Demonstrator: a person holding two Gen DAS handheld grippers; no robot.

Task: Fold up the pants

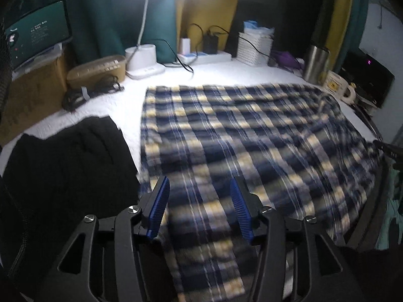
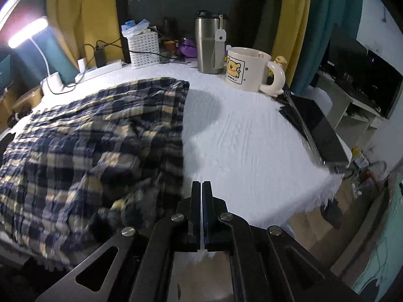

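Note:
Blue, yellow and white plaid pants (image 1: 239, 130) lie spread over the white-covered table (image 1: 113, 105), one leg trailing toward me off the near edge. My left gripper (image 1: 199, 180) hovers over that near part. Its blue pads (image 1: 161, 201) stand apart, with the cloth below the gap and not pinched. In the right wrist view the pants (image 2: 95, 136) lie rumpled at the left on the table (image 2: 246, 130). My right gripper (image 2: 201, 182) is shut beside their right edge, over bare white cover. I see nothing between its fingers.
A black garment (image 1: 68, 156) lies left of the pants. Along the back stand a beige box (image 1: 98, 69), a lamp base (image 1: 143, 63), a power strip (image 1: 209, 56), a white basket (image 1: 253, 47), a steel tumbler (image 2: 209, 47) and a mug (image 2: 248, 69). A black flat device (image 2: 314, 128) lies at the right edge.

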